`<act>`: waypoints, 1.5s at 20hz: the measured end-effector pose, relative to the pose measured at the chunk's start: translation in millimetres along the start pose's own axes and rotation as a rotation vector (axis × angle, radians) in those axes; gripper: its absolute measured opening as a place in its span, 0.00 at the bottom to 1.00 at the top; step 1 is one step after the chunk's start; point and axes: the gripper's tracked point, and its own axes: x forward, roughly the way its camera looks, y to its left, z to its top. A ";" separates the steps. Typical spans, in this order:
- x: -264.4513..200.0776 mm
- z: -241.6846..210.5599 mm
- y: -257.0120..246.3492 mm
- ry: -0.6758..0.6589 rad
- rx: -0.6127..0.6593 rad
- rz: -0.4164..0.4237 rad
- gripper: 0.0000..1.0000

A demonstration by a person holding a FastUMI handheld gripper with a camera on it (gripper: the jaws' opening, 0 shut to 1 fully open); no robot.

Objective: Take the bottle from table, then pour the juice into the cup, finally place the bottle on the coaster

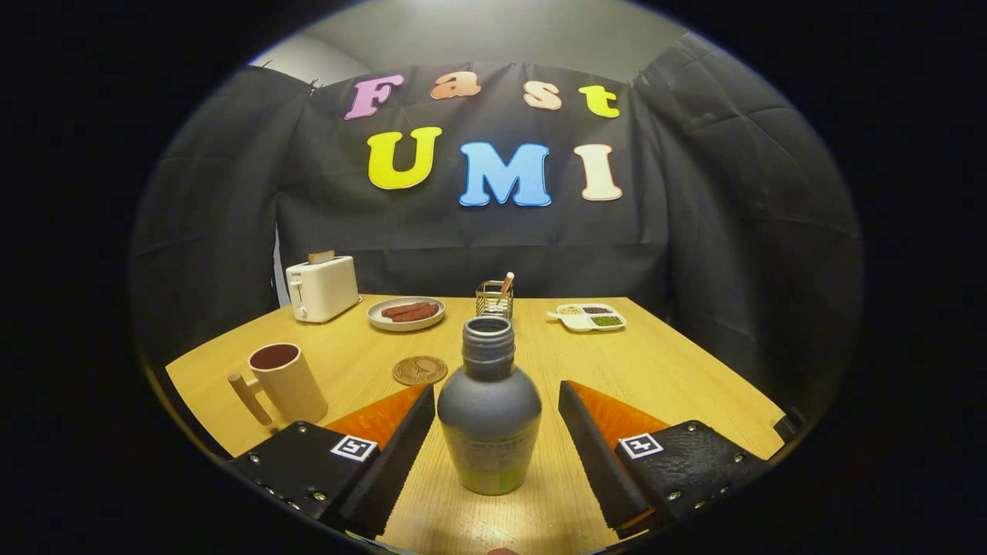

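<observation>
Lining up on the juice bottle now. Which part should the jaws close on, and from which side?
Grip the bottle on its wide lower body, coming straight ahead as the gripper is now. It stands upright on the table between the open jaws, a gap on each side. The body's straight wall likely suits the pads better than the narrow neck or sloped shoulder.
</observation>
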 end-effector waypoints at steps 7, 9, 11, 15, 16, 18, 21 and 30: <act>7.4 -36.0 2.1 0.080 -0.009 0.002 0.99; 9.8 -43.9 0.2 0.095 -0.011 -0.003 0.99; 11.9 -51.9 -1.6 0.114 -0.004 -0.006 0.99; 15.1 -61.7 1.5 0.144 0.018 0.005 0.99; 16.5 -62.6 2.1 0.150 0.020 0.005 0.99; 16.7 -63.4 2.7 0.157 0.029 0.006 0.98; 20.0 -63.7 5.6 0.165 0.033 0.006 0.85; 21.9 -54.6 12.2 0.248 -0.016 0.010 0.74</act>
